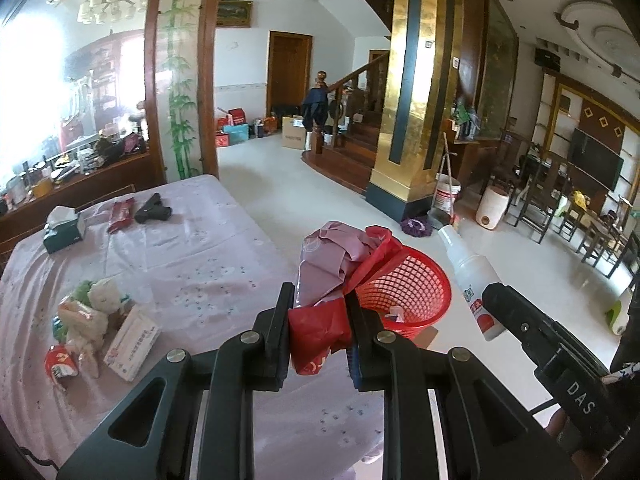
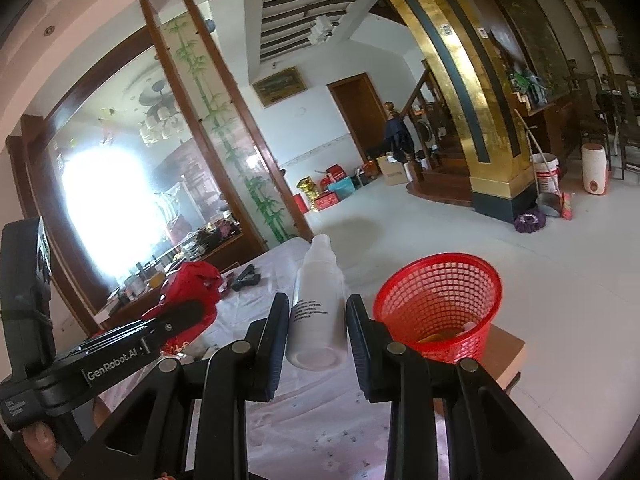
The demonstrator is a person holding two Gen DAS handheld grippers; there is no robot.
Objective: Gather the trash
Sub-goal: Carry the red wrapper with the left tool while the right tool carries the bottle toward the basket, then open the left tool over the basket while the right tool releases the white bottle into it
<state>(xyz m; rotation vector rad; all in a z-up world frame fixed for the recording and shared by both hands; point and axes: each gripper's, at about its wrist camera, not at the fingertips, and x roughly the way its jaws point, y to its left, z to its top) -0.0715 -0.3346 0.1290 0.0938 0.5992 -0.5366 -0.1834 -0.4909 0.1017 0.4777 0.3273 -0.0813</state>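
My left gripper (image 1: 319,320) is shut on a crumpled red and pink plastic bag (image 1: 340,264), held just left of a red mesh basket (image 1: 404,292). My right gripper (image 2: 318,320) is shut on a white spray bottle (image 2: 318,312), which points up and away. That bottle (image 1: 472,276) shows at the right of the left wrist view, beside the basket. The basket (image 2: 440,300) stands on a brown surface (image 2: 508,352) past the table's edge, with a few scraps at its bottom. The left gripper with its red bag (image 2: 188,292) appears at the left of the right wrist view.
The table (image 1: 192,248) wears a pale floral cloth. On it lie a pile of wrappers and small boxes (image 1: 100,320), a crushed red can (image 1: 60,364), a tissue box (image 1: 64,228), a red packet (image 1: 122,212) and a black gun-shaped object (image 1: 154,210). A gold pillar (image 1: 416,80) and buckets stand beyond.
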